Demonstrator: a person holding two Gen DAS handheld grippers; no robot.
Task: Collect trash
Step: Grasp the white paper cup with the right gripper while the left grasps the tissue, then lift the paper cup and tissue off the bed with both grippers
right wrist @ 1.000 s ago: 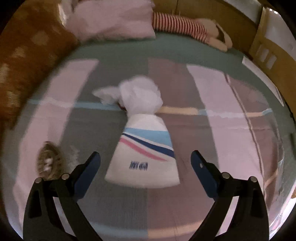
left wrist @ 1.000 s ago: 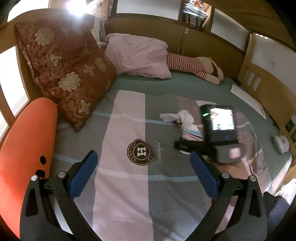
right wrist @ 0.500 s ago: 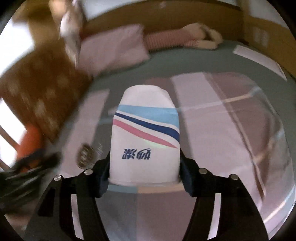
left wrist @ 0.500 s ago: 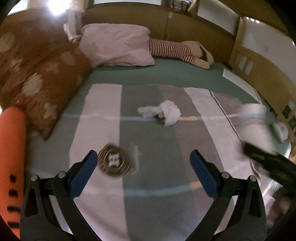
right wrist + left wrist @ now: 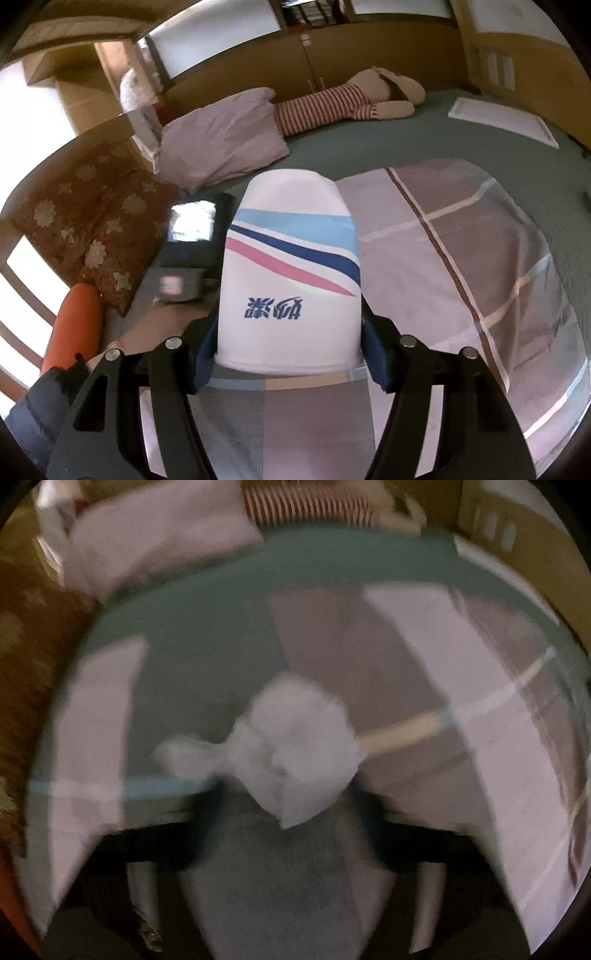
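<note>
**Cup held in right gripper; left view blurred over tissue**

Right gripper (image 5: 288,360): fingers pinch a white paper cup (image 5: 290,273) near its rim, cup upside down, raised above the bed (image 5: 461,258). The cup hides the bedding behind it.

Left gripper (image 5: 286,827): picture heavily blurred. Its fingers are closing, their dark shapes flanking the lower end of a crumpled tissue (image 5: 284,746) lying on the bed. Contact cannot be made out.

A pillow (image 5: 221,136) and striped doll (image 5: 332,107) lie at the bed's far end.

The bed (image 5: 443,155) has a striped blanket (image 5: 480,277), a pillow (image 5: 221,140), a doll (image 5: 332,107) and crumpled tissue (image 5: 295,753) on it.
</note>
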